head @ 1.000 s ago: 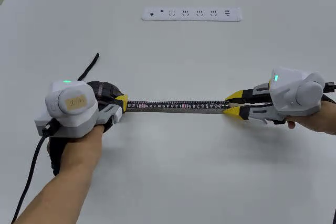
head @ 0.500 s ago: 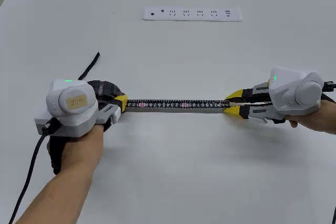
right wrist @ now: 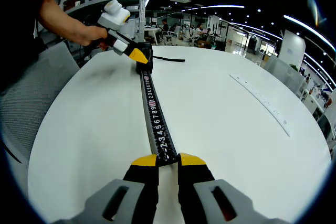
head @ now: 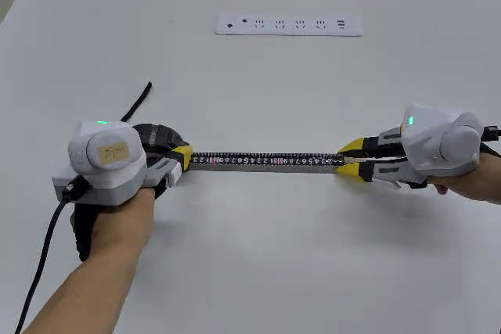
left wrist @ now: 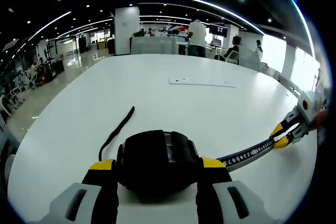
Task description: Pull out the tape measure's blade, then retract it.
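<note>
The black tape measure case [head: 159,139] [left wrist: 156,159] rests on the white table, and my left gripper [head: 182,158] [left wrist: 156,165] is shut on it from both sides. Its black blade [head: 266,160] [right wrist: 155,120] with white numbers runs flat along the table to the right. My right gripper [head: 349,159] [right wrist: 168,160] is shut on the blade's end. The case [right wrist: 144,65] lies at the blade's far end in the right gripper view, with the left gripper [right wrist: 137,55] on it. A black wrist strap [head: 136,102] [left wrist: 116,129] trails from the case.
A white power strip [head: 289,25] [left wrist: 200,82] [right wrist: 262,99] lies at the far side of the table. A black cable [head: 43,262] hangs from the left gripper near the front edge. People and desks stand beyond the table in the left gripper view.
The right gripper has drawn the blade's end very slightly further right. The left gripper and case have stayed in place; the head camera shifted a little.
</note>
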`<move>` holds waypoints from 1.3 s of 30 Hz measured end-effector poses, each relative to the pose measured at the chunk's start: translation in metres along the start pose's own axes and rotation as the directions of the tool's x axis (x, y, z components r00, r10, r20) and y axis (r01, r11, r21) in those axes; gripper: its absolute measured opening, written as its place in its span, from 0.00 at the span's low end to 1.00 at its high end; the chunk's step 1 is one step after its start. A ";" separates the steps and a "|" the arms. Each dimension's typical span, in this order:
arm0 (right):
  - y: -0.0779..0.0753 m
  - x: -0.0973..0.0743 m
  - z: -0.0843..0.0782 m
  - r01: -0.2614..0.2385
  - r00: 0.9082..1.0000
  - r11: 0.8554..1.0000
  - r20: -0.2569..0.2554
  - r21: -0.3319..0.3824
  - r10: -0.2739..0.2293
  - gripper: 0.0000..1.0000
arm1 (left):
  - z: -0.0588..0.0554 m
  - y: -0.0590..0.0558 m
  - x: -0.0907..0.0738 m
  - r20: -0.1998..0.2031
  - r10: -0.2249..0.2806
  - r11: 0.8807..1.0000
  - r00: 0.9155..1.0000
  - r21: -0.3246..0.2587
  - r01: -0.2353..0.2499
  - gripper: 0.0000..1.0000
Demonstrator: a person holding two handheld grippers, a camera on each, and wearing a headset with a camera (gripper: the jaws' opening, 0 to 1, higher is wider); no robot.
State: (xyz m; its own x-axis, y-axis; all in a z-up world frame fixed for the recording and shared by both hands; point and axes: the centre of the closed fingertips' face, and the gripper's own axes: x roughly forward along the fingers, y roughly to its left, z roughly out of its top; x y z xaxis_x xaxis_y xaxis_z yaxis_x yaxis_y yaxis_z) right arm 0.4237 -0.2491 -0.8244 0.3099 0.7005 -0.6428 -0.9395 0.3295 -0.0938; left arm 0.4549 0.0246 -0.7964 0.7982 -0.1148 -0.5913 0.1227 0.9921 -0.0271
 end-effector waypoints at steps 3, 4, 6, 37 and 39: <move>0.000 0.000 0.000 0.000 1.000 1.000 0.000 0.001 0.000 0.11 | 0.000 0.000 0.000 0.000 0.000 1.000 1.000 0.000 0.000 0.56; 0.000 0.000 0.000 0.000 1.000 1.000 0.000 0.001 0.000 0.11 | 0.000 0.000 0.000 -0.001 -0.001 1.000 1.000 -0.001 0.001 0.56; 0.000 0.000 0.001 0.000 1.000 1.000 0.001 0.001 0.000 0.11 | 0.000 0.000 0.000 -0.002 -0.003 1.000 1.000 -0.002 0.003 0.56; 0.003 0.013 0.020 -0.015 1.000 1.000 0.025 0.007 0.015 0.12 | 0.000 0.001 -0.001 -0.026 -0.026 0.999 0.999 -0.031 0.025 0.56; 0.004 0.015 0.021 -0.018 0.999 1.000 0.028 0.008 0.018 0.12 | 0.000 0.001 -0.001 -0.027 -0.027 0.999 0.999 -0.032 0.026 0.56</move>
State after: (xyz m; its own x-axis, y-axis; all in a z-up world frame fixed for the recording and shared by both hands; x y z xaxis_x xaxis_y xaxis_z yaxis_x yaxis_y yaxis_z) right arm 0.4275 -0.2240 -0.8182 0.2968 0.7241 -0.6226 -0.9438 0.3219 -0.0756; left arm 0.4542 0.0258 -0.7963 0.7782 -0.1404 -0.6121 0.1248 0.9898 -0.0684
